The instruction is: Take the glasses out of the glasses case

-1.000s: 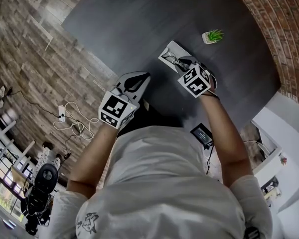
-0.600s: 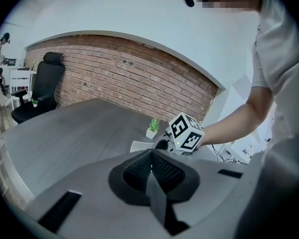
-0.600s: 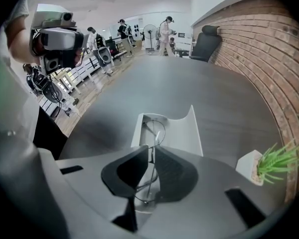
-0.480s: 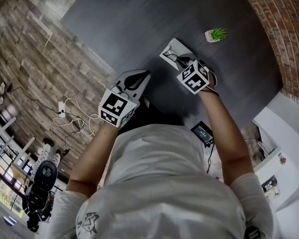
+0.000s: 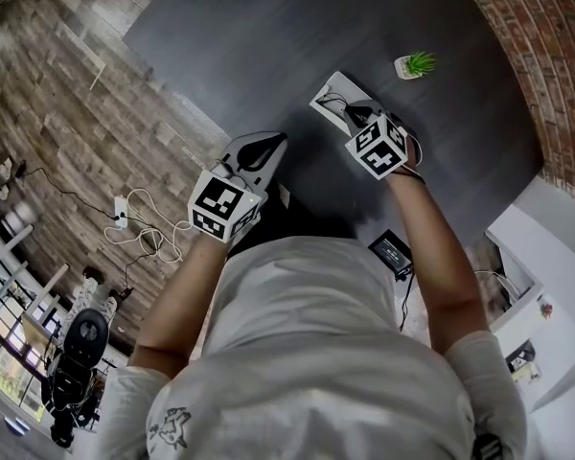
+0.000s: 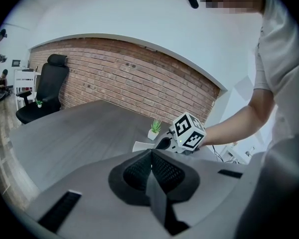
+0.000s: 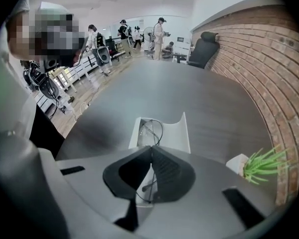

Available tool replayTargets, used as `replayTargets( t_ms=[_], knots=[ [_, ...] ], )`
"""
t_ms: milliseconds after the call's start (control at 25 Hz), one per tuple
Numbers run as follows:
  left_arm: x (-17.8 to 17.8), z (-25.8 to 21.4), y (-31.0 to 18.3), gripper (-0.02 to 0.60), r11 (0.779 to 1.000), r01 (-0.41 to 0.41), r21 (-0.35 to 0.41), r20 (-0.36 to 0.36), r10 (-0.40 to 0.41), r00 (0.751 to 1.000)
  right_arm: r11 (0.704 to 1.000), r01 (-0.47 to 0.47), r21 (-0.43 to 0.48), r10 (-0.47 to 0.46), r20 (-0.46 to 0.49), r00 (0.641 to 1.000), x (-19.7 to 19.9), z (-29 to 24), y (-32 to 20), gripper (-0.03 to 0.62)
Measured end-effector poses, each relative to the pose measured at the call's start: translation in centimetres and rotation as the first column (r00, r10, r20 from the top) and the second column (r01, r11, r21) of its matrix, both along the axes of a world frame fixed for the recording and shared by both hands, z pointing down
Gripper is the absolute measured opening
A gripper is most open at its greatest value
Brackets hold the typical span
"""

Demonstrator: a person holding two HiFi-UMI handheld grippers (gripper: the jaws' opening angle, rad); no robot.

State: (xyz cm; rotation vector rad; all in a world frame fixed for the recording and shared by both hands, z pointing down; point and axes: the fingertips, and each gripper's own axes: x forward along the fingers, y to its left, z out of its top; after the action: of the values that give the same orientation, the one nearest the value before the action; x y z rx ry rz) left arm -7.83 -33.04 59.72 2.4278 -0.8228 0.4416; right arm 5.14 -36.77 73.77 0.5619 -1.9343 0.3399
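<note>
— Black ribbed pads on the right gripper (image 7: 151, 149): condition?

— Clenched. The jaws have just been closing, and the thin wire frame of the glasses (image 7: 152, 131) runs between the pads. I judge this a grip on the frame at the end nearest the person. The gripper points steeply down into the glasses case (image 7: 182, 133).

— Position of the glasses?

— Inside the case, not lifted. One lens rim shows beyond the pad tips, lying in the open white shell. The case sits on the right half of the tabletop (image 5: 268, 46), short of the edge by the brick wall.

— Bearing on the task?

— The grasp appears made; the lift-out is outstanding. Thin wire may flex or slip, so a straight, slow rise is advised.

— Left gripper (image 6: 151, 154)?

— Jaws together on nothing, held over the near edge, well apart from the case.

— Further out?

— A small potted plant (image 5: 414, 65) stands near the case, on the side toward the brick-wall edge.

— Brands, labels, writing?

— None legible. The gripper cubes carry square markers only, and no print can be made out on the case.
</note>
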Motion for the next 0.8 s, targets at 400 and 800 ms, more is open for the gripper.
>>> replayTargets(
  t_ms=[400, 800],
  knots=[
    [-0.8, -3.3, 1.2, 0.011, 0.998, -0.015, 0.069, -0.011, 0.016, 1.000, 0.995, -0.042, 0.086, 0.042, 0.002, 0.999, 0.5, -4.1, 0.7, 0.013],
    [-2.3, -7.4, 4.2, 0.011, 0.987, -0.032, 0.158, -0.020, 0.035, 0.999, 0.977, -0.109, 0.184, 0.101, 0.050, 0.994, -0.4, -9.2, 3.6, 0.013]
  ],
)
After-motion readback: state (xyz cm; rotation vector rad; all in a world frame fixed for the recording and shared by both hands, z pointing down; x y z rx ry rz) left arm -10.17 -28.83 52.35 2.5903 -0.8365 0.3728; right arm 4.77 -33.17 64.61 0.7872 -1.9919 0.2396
